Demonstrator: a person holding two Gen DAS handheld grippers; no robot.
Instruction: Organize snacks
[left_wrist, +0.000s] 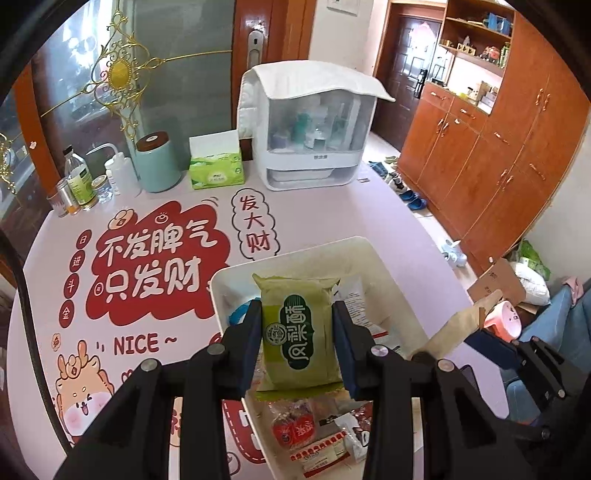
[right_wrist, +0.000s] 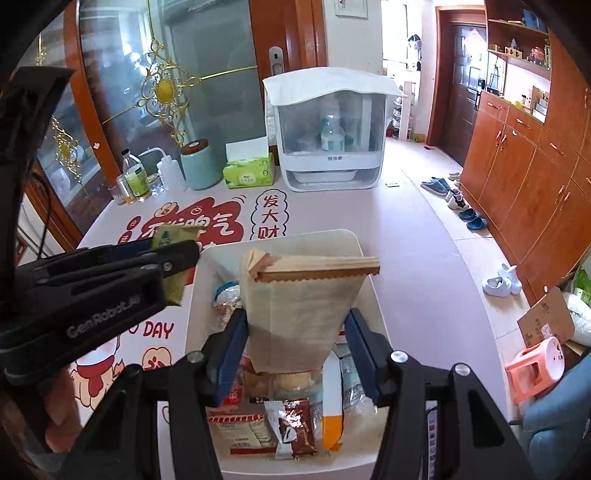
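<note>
Clamping the green snack packet (left_wrist: 301, 336) by its side edges, the left tongs (left_wrist: 299, 345) suspend it above the white bin (left_wrist: 236, 273) near the table's front edge, while the right tongs (right_wrist: 297, 349) likewise grip the beige pouch (right_wrist: 299, 314) there, presumably for sorting.

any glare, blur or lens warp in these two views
Left wrist view: strong fisheye bending, dark corners, the green snack packet in the left gripper sharp, soft daylight. Right wrist view: same warp, bright window washed out, the beige packet in the right gripper clear, the nearby left gripper dark.
</note>
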